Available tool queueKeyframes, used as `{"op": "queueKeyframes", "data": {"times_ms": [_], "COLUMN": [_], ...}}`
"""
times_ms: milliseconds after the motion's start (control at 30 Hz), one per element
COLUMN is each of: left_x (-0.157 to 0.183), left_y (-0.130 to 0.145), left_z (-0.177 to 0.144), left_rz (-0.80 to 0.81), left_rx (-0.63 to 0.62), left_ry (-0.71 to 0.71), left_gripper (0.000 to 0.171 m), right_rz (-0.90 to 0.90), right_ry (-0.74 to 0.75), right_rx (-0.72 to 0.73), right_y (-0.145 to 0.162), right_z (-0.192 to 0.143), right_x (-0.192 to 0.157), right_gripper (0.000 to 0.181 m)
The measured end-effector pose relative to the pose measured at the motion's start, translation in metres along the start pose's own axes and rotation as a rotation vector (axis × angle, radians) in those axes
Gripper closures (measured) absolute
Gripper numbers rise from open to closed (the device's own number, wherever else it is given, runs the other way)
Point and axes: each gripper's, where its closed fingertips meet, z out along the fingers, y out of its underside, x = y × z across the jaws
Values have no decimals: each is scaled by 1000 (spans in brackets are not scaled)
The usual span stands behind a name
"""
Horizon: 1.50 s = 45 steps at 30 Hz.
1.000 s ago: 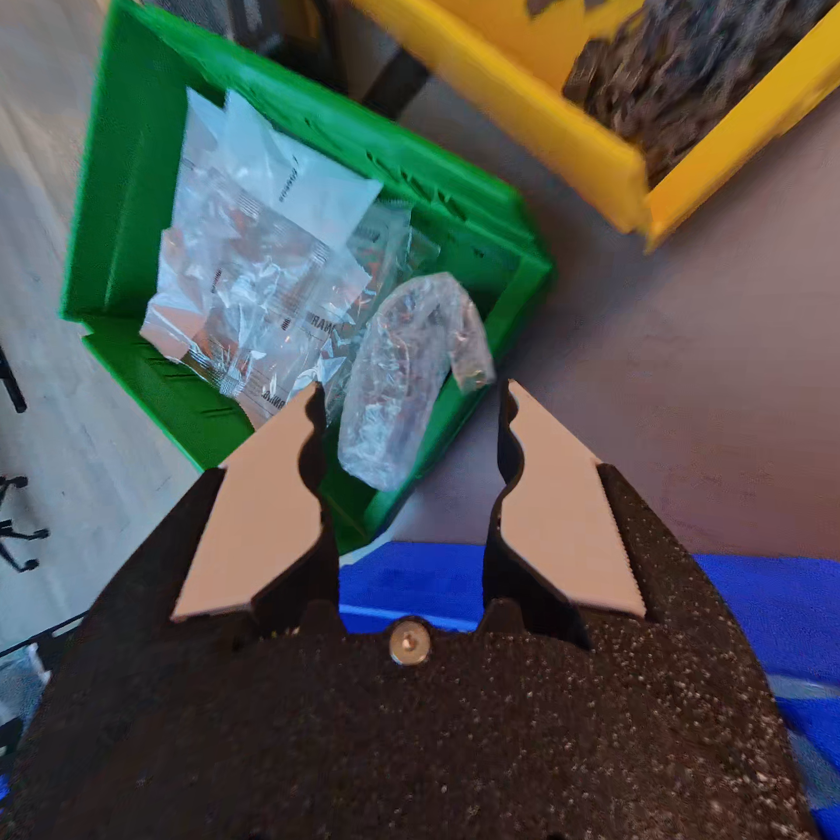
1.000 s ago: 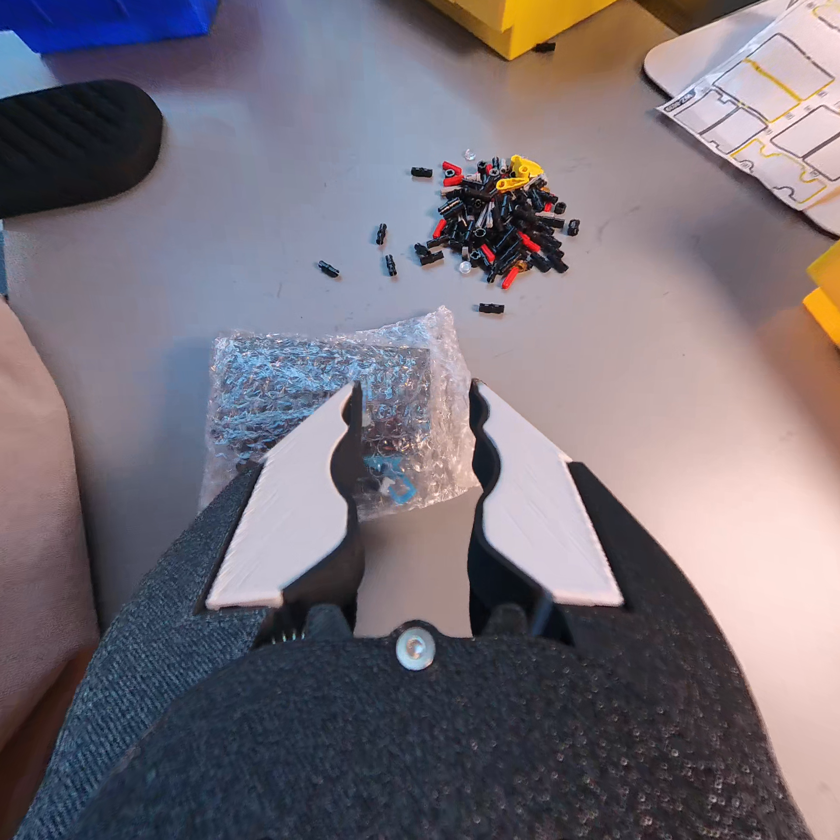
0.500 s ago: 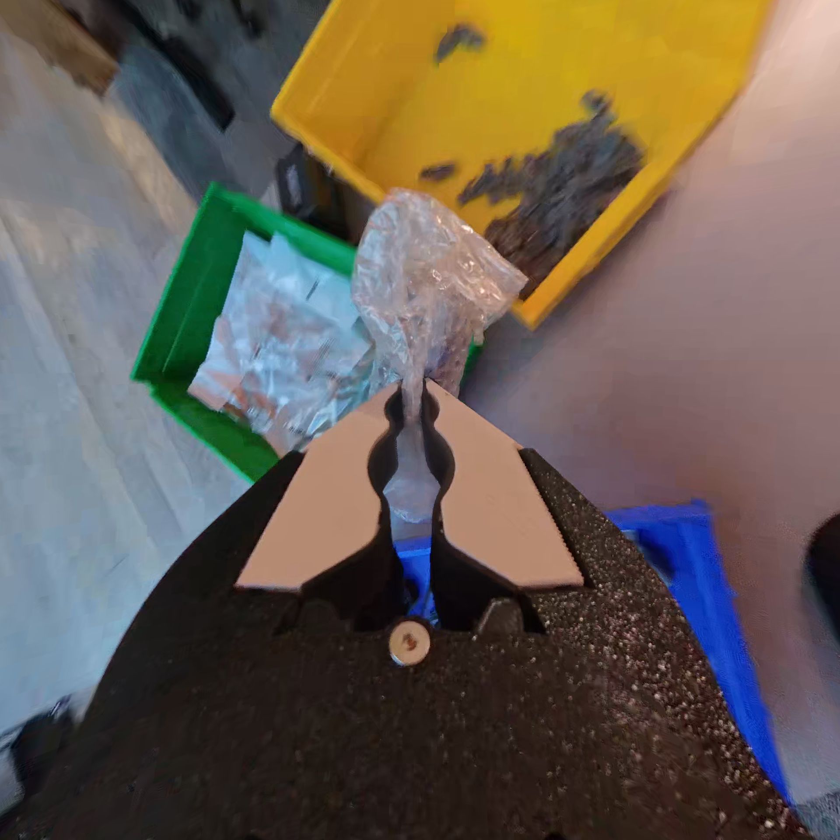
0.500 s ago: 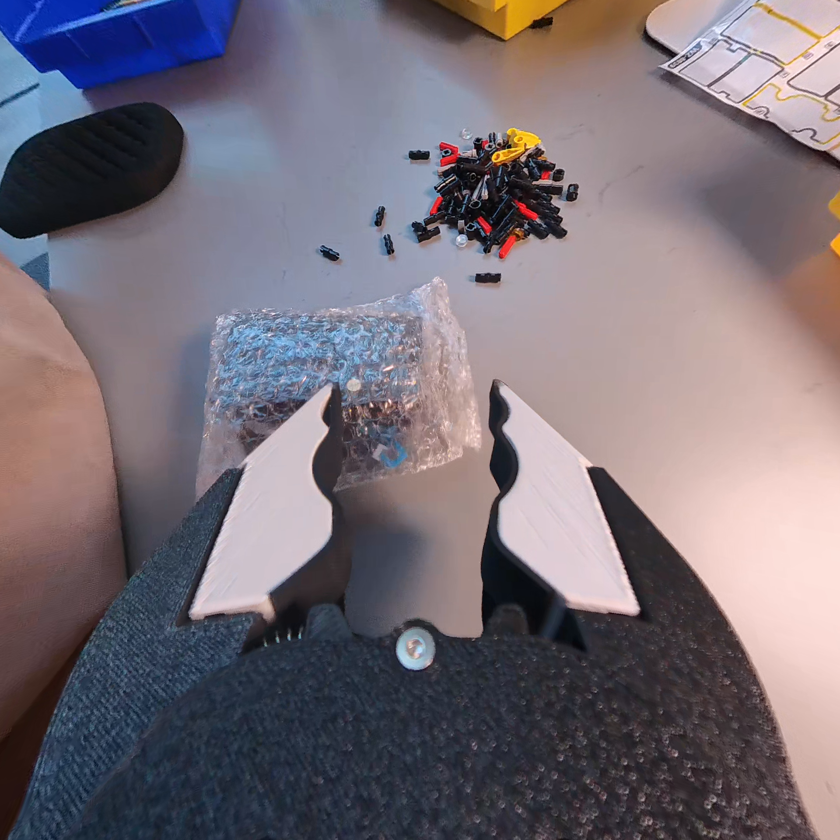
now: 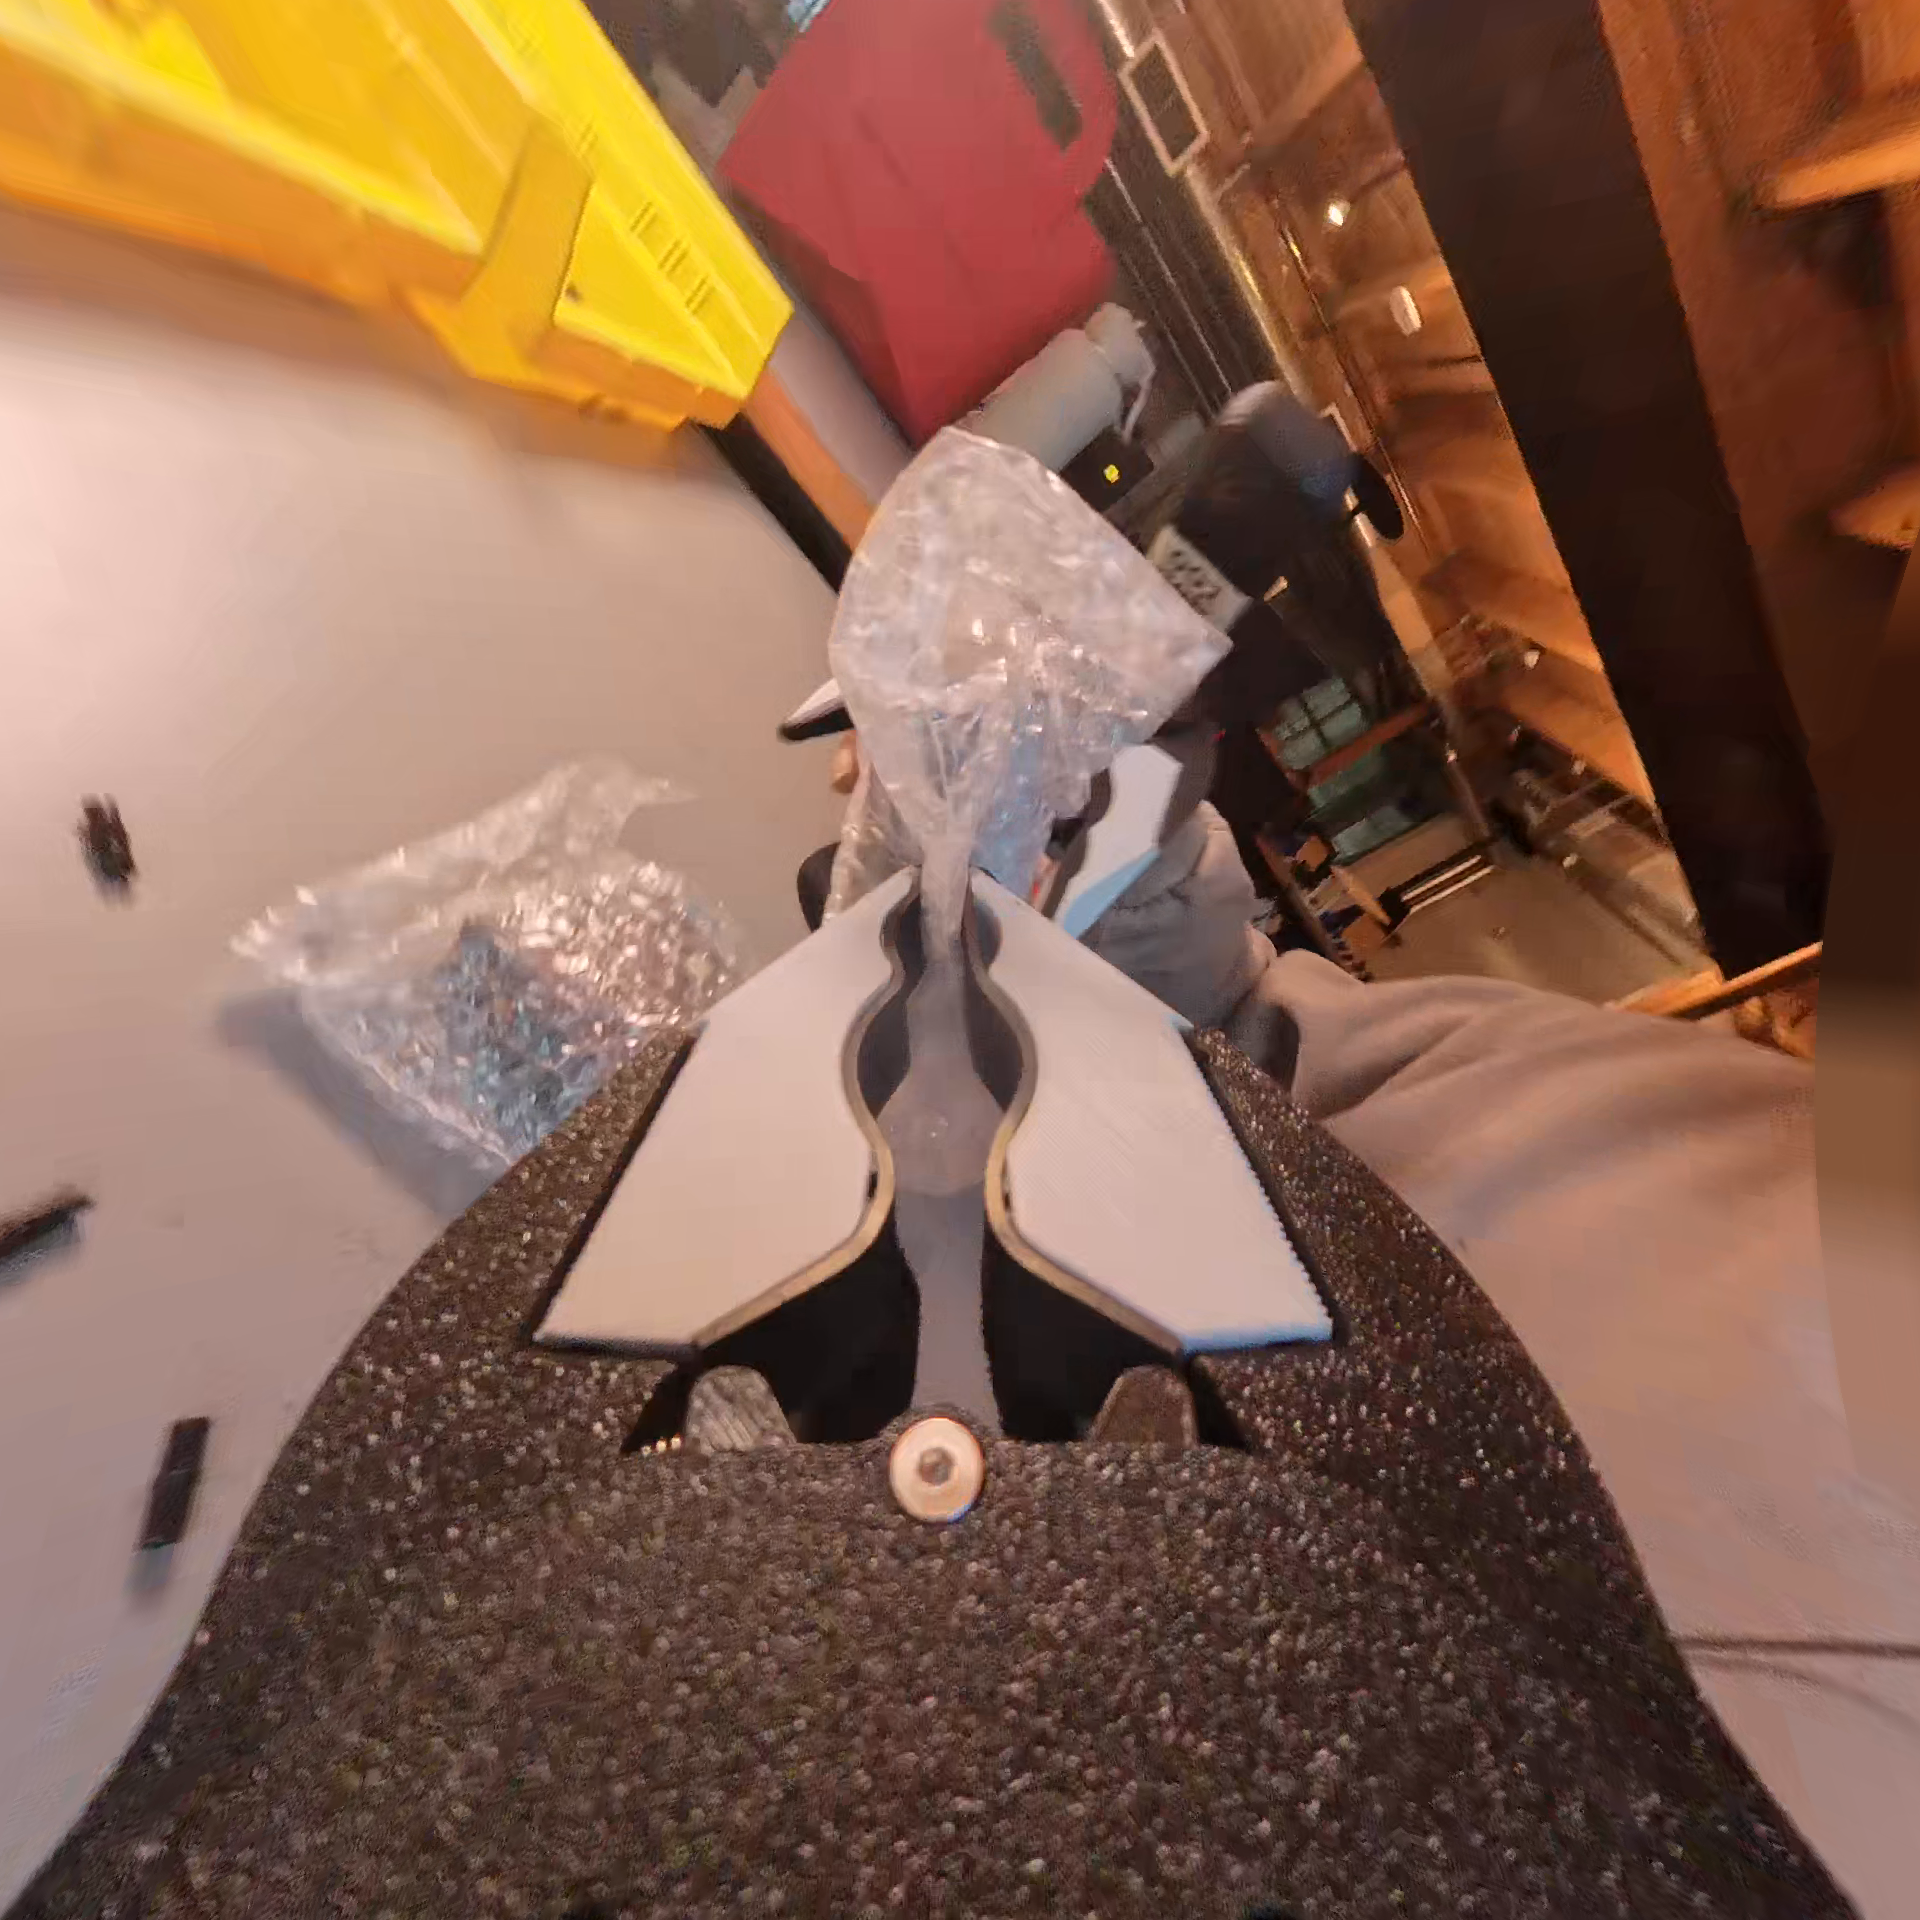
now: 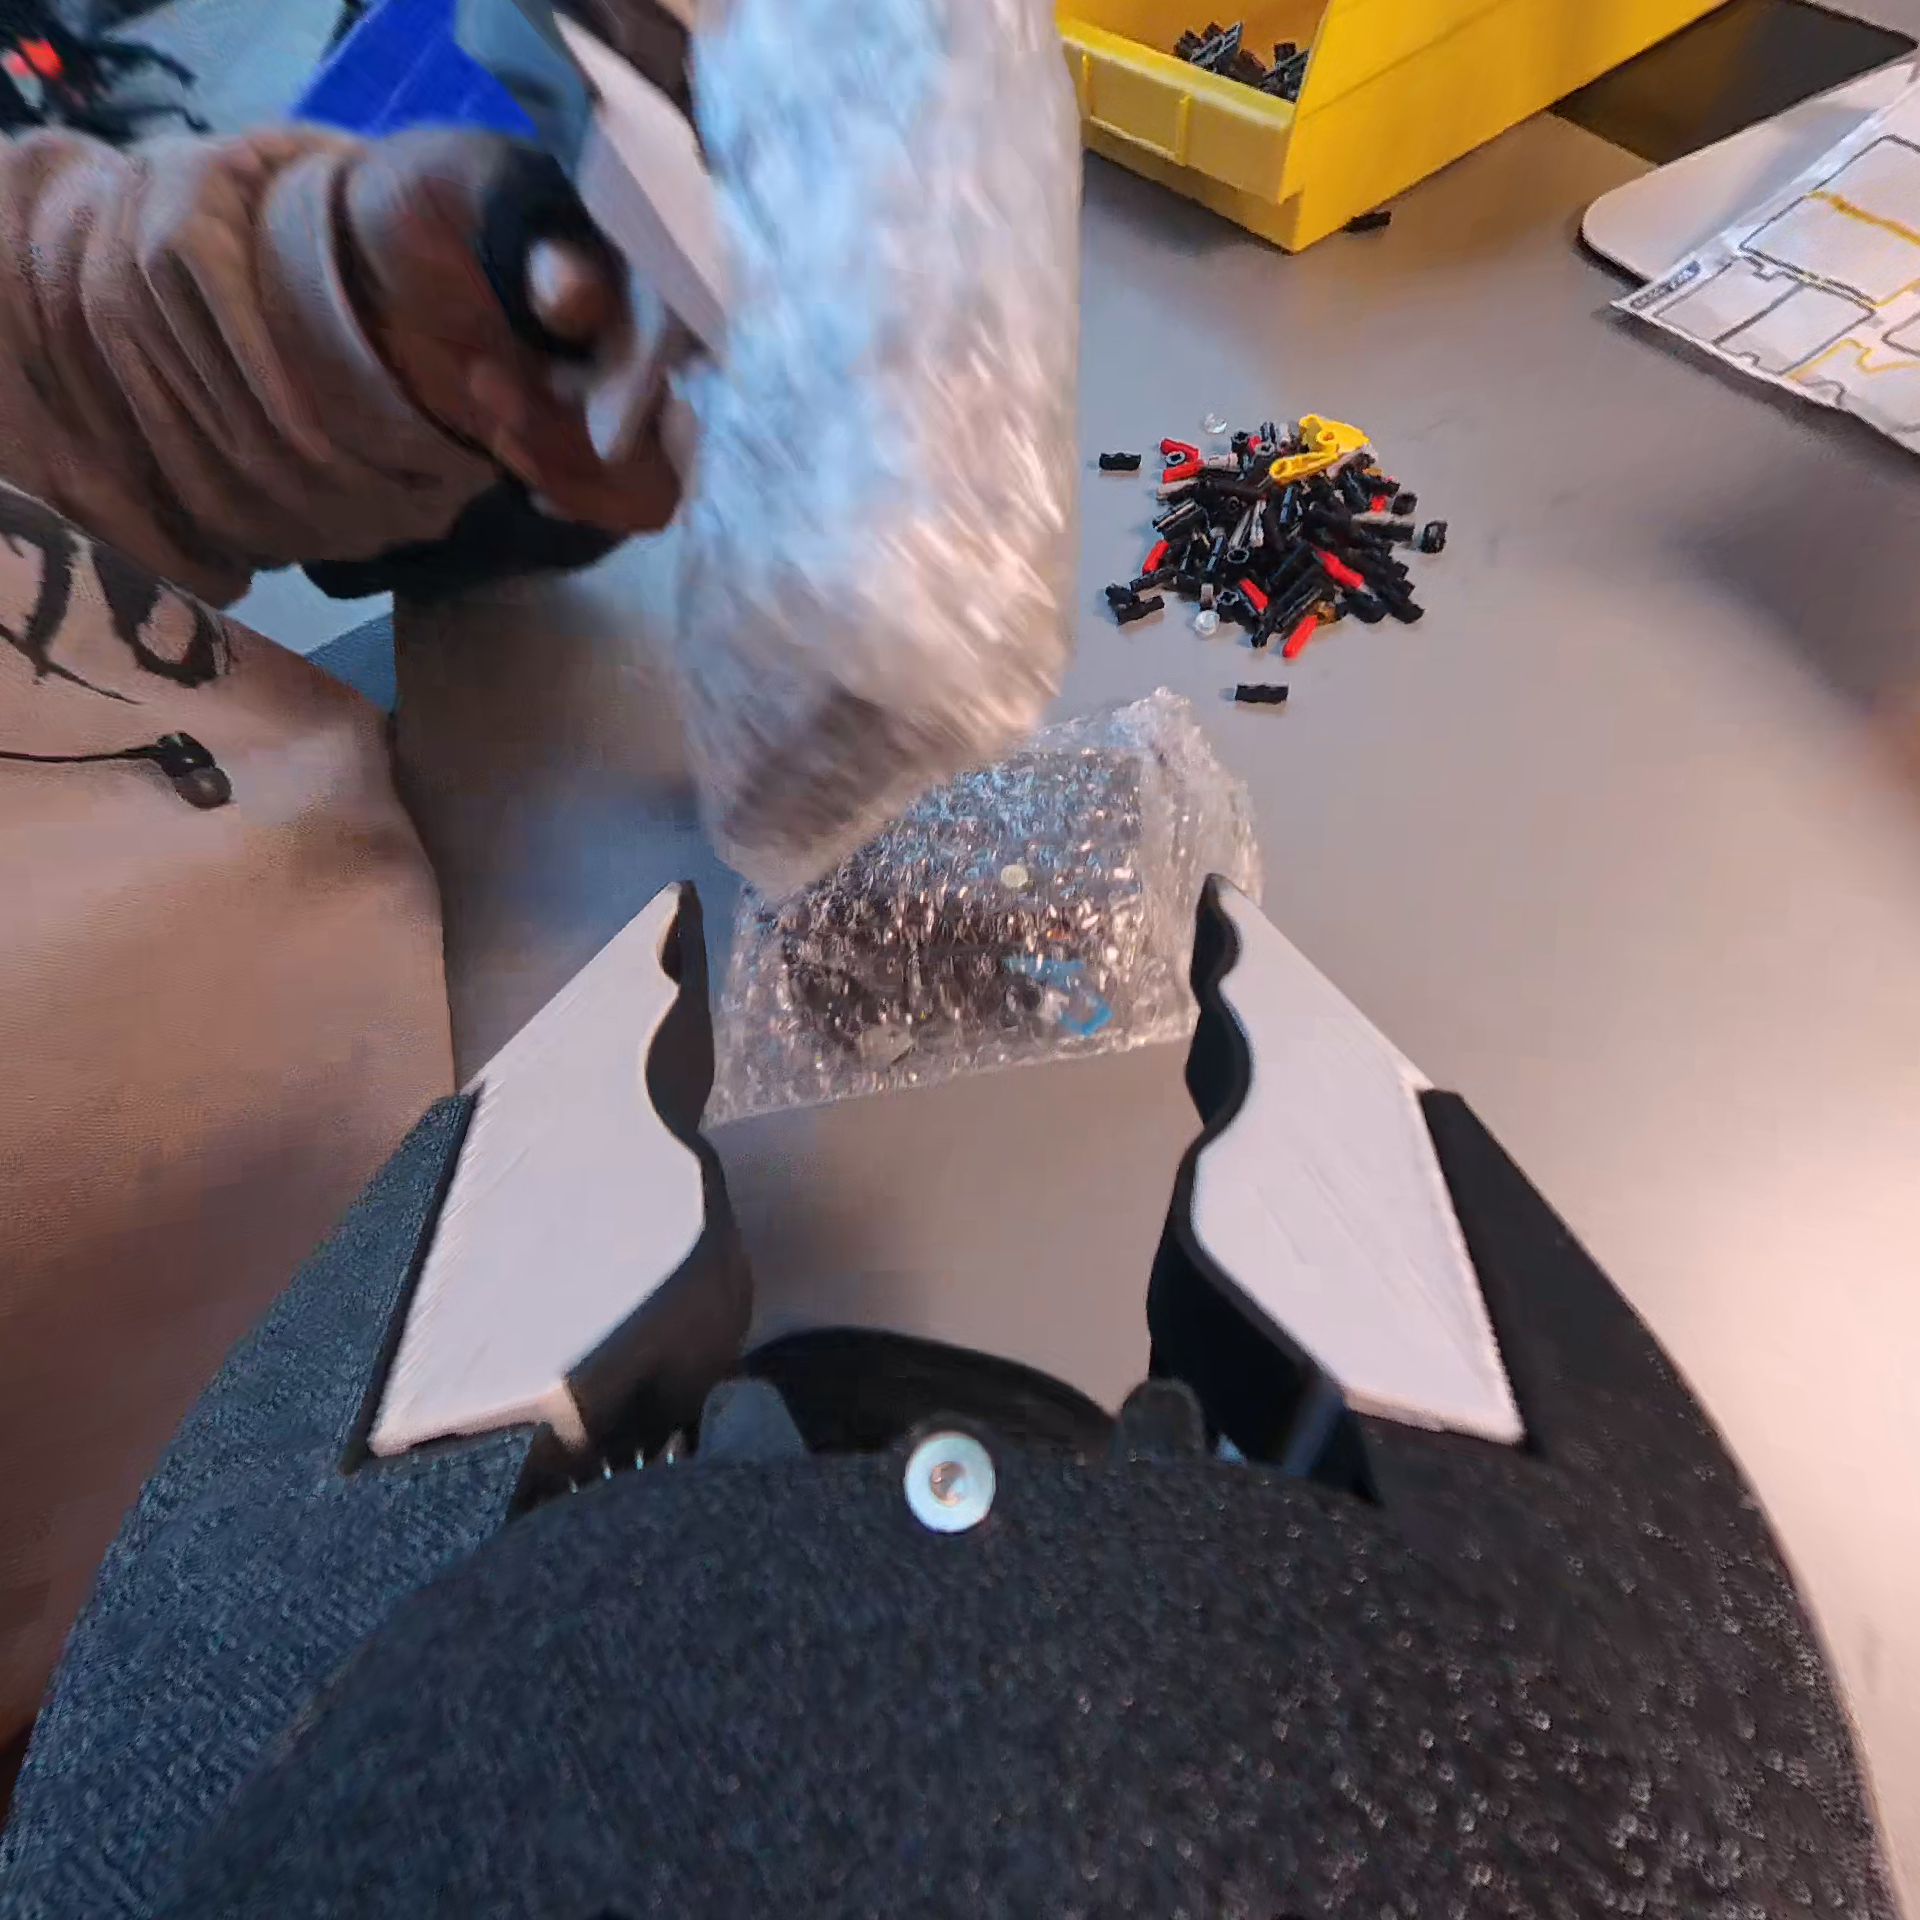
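Observation:
My left gripper [image 5: 943,878] is shut on a crumpled clear plastic bag [image 5: 997,644] and holds it in the air. The same bag [image 6: 873,416] shows blurred in the right wrist view, hanging over the table from the left gripper [image 6: 644,218] in a hand. A second clear bag full of small dark parts [image 6: 987,925] lies on the grey table [image 6: 1558,935], also in the left wrist view [image 5: 488,966]. My right gripper [image 6: 940,904] is open and empty, just above and in front of that bag.
A pile of small black, red and yellow parts [image 6: 1273,530] lies on the table beyond the bag. A yellow bin [image 6: 1330,104] with dark parts stands at the back, a printed sheet [image 6: 1808,281] at the right. Loose black pieces [image 5: 171,1481] lie at the left. My right fingertips sit around 8 cm from my left ones.
My left gripper shut on the empty bag at the green bin and swung it over to the table above the full bag. My right gripper opened wider and drew back slightly.

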Motion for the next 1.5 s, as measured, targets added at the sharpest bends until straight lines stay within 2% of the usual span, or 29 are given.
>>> {"op": "queueKeyframes", "data": {"times_ms": [100, 167, 200, 267, 367, 433, 467, 567, 733, 833, 933, 1033, 1133, 1233, 1333, 1433, 1467, 1500], "left_x": [-36, -35, -31, -18, -16, -16, -18, -24, -27, -24, -34, -22, -14, -7, -3, -3, -1, 2], "left_y": [29, 35, 37, 49, 59, 66, 68, 79, 88, 77, 59, 39, 18, -7, -27, -49, -56, -63], "left_z": [18, 16, 14, 8, -8, -19, -22, -18, 4, 24, 43, 52, 41, 12, -33, -90, -111, -135], "left_rz": [-126, -156, -163, -138, 0, 58, 79, 101, 151, 207, 308, 375, 514, 643, 728, 757, 753, 747], "left_rx": [-34, -75, -106, -226, -315, -351, -344, -333, -325, -312, -322, -277, -215, -114, -13, 110, 162, 223], "left_ry": [-76, -62, -47, -26, -115, -149, -171, -194, -179, -152, -183, -153, -201, -296, -407, -549, -589, -628], "left_gripper": [166, 159, 151, 120, 104, 105, 106, 107, 118, 107, 101, 101, 100, 98, 91, 90, 93, 97], "right_rz": [72, 121, 151, 239, 360, 445, 487, 550, 506, 490, 552, 622, 701, 762, 811, 810, 792, 756], "right_ry": [47, 62, 58, 6, -83, -160, -209, -419, -452, -353, -232, -55, 103, 305, 520, 679, 736, 807], "right_rx": [0, -23, -19, 8, 3, -58, -84, -131, -90, -15, 136, 245, 351, 441, 496, 491, 473, 438], "right_y": [16, 26, 27, 22, 14, 17, 18, 10, 7, 11, 15, 38, 68, 94, 115, 132, 137, 141], "right_z": [-8, 1, 6, 14, 27, 40, 47, 53, 40, 13, -28, -80, -135, -192, -237, -255, -258, -261], "right_x": [4, 10, 15, 26, 43, 48, 47, 26, 16, 25, 53, 93, 126, 158, 179, 187, 188, 187], "right_gripper": [88, 86, 82, 78, 76, 71, 75, 109, 126, 130, 137, 138, 138, 138, 136, 129, 123, 108]}}
